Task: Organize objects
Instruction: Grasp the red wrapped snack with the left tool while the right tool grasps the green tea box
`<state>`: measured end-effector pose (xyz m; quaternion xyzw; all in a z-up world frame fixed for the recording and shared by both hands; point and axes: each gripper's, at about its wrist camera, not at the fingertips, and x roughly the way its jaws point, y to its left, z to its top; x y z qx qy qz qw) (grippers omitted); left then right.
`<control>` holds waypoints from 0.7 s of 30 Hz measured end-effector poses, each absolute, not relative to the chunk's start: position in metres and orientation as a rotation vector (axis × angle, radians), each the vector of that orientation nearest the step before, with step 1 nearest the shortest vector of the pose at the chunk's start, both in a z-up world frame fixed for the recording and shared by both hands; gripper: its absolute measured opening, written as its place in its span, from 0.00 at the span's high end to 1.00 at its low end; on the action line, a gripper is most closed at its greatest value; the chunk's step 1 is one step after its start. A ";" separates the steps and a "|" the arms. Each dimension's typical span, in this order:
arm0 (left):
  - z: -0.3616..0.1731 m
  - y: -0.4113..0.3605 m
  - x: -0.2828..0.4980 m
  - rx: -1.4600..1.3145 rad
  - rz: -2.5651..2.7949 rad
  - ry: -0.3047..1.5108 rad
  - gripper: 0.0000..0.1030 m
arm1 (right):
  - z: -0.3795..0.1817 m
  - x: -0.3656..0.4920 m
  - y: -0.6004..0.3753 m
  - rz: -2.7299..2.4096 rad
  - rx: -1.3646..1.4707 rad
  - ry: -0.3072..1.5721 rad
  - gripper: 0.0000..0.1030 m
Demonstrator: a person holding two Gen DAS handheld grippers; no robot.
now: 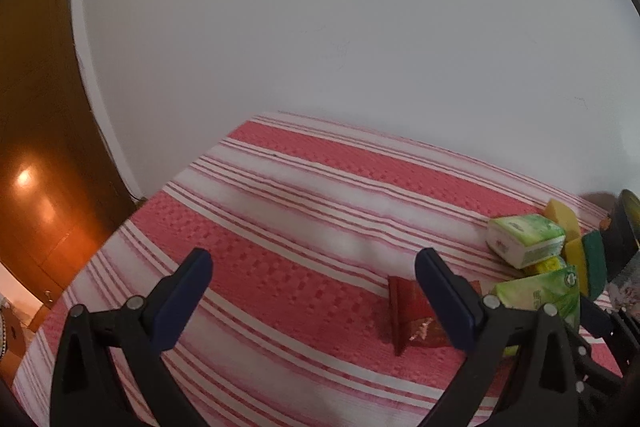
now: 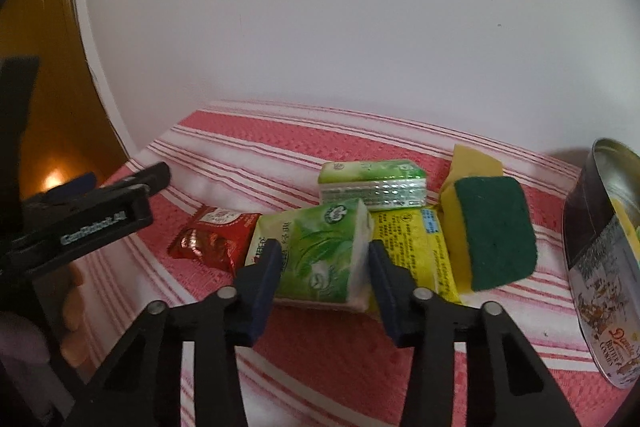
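Right gripper (image 2: 322,267): black hinged arms with flat blue pads, jaws apart, one pad on each side of the near tissue pack, whether touching it I cannot tell.
Near tissue pack (image 2: 320,255): soft glossy green-and-white plastic wrap, blocky, lying flat on the table at 12 o'clock from the gripper.
Far tissue pack (image 2: 372,183): same green wrap, shiny embossed side facing the camera, just behind the near one at 12 o'clock.
Red sachet (image 2: 214,239): crinkly foil, flat, at 10 o'clock, touching the near pack's left edge.
Yellow packet (image 2: 416,247): thin printed plastic, lying partly under the near tissue pack and the sponge.
Sponge (image 2: 492,231): yellow foam with a coarse dark green scouring face, propped at a tilt at 2 o'clock; a second yellow sponge (image 2: 476,159) sits behind it.
Cookie tin (image 2: 604,259): round printed metal, shiny inside, open top, at 3 o'clock at the frame edge.
Left gripper (image 1: 312,291): jaws wide apart, holding nothing, above bare cloth; the red sachet (image 1: 412,319) lies partly behind its right pad.
Table (image 1: 280,211): covered in woven cloth, red and white stripes, against a plain white wall (image 1: 320,27).
Door (image 1: 36,147): glossy brown wood at 9 o'clock.
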<state>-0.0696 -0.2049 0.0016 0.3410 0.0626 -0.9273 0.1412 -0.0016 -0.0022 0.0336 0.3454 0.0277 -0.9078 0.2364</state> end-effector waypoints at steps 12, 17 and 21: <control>0.001 -0.187 -0.071 1.022 -2.800 0.181 0.02 | 0.046 0.032 0.021 -2.525 0.823 0.085 0.71; -0.008 -0.171 -0.077 1.139 -2.855 0.182 0.02 | 0.061 0.043 0.063 -2.574 0.760 -0.037 0.72; -0.018 -0.157 -0.088 1.229 -2.836 0.133 0.07 | 0.067 0.040 0.080 -2.604 0.742 -0.103 0.72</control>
